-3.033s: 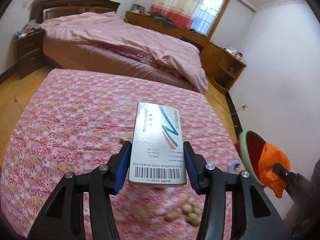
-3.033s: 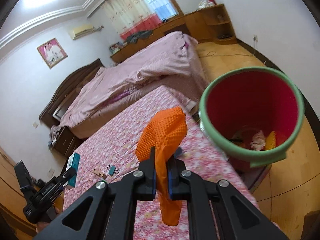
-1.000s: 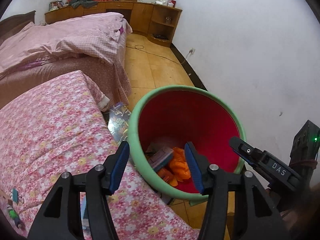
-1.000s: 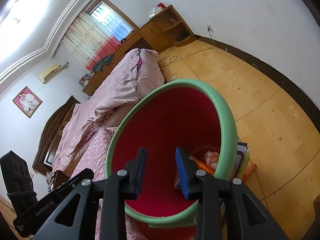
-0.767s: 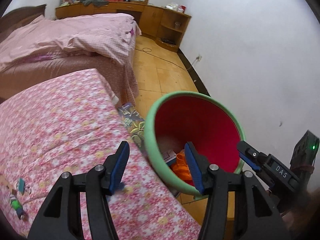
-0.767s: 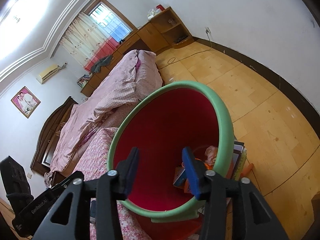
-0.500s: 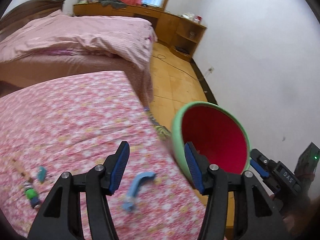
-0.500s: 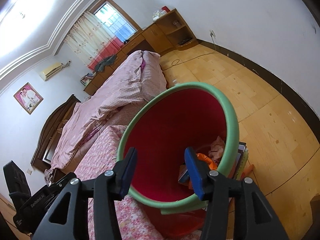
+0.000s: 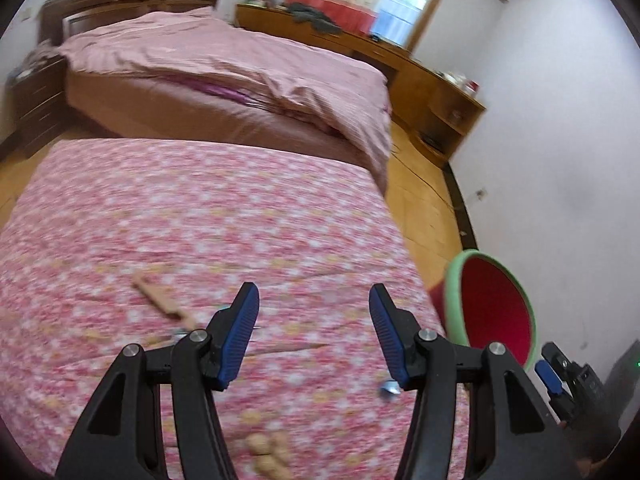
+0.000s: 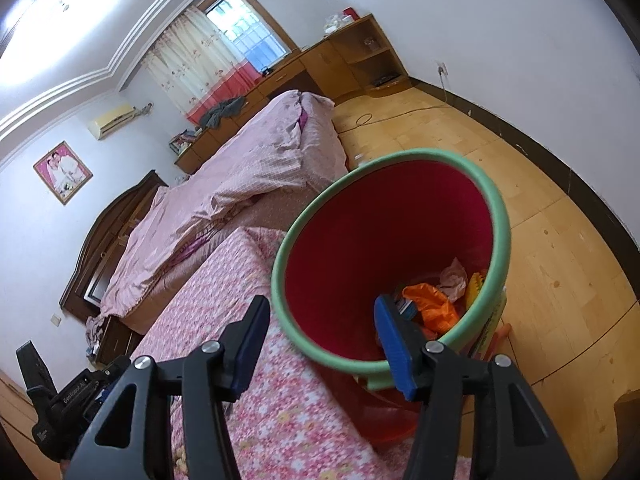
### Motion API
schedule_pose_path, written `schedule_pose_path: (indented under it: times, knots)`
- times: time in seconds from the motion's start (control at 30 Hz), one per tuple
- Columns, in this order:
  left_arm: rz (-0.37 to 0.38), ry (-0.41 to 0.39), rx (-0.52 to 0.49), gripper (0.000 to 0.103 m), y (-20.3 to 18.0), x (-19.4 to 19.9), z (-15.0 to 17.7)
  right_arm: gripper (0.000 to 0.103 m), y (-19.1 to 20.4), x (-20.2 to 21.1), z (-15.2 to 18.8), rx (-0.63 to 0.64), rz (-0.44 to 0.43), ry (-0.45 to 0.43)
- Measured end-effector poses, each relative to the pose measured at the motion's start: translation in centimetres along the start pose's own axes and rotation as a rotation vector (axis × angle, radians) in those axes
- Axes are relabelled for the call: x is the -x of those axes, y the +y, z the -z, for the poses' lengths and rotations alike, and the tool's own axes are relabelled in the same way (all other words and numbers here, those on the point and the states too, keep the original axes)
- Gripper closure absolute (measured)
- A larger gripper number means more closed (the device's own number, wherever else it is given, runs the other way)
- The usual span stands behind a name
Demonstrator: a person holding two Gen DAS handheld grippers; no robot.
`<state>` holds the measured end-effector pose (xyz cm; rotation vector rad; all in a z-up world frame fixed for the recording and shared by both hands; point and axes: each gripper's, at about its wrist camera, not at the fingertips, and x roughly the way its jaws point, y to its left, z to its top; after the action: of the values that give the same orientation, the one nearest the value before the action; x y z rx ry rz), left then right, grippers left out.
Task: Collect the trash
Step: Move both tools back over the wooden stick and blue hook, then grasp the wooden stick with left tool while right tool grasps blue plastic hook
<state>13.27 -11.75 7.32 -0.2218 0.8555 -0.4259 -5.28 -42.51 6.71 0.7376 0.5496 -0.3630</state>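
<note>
Looking from the left wrist, the left tool (image 9: 314, 334) is spread and empty above the table (image 9: 200, 220); a wooden stick (image 9: 160, 296) lies ahead-left, its long axis diagonal. From the right wrist, the right tool (image 10: 322, 338) is spread, empty, facing the bin (image 10: 500, 216).

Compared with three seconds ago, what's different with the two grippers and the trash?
Both let go: the left gripper dropped its medicine box, the right gripper its orange glove, now in the bin. The left swung back over the bedspread. The bin stayed put.
</note>
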Motion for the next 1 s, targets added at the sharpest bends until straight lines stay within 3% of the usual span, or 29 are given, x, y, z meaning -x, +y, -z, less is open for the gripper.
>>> schedule_pose_path:
  times: [0.17, 0.57, 0.67, 0.9, 1.0]
  knots:
    - [-0.085, -0.014, 0.043, 0.046, 3.2, 0.4, 0.2, 0.044, 1.4, -0.8, 1.3, 0.019, -0.027, 0.042]
    - [-0.179, 0.034, 0.131, 0.046, 8.2, -2.9, 1.4, 0.042, 4.6, -2.8, 4.2, 0.102, -0.057, 0.13]
    - [-0.211, 0.034, 0.109, 0.053, 8.4, -4.0, 1.4, 0.042, 5.2, -3.5, 4.9, 0.126, -0.052, 0.154]
    - [-0.187, 0.075, 0.127, 0.054, 8.8, -6.5, 1.3, 0.042, 6.0, -5.0, 6.0, 0.151, -0.062, 0.206]
    - [-0.192, 0.076, 0.115, 0.063, 8.6, -7.2, 1.1, 0.042, 6.1, -5.5, 6.3, 0.16, -0.065, 0.225]
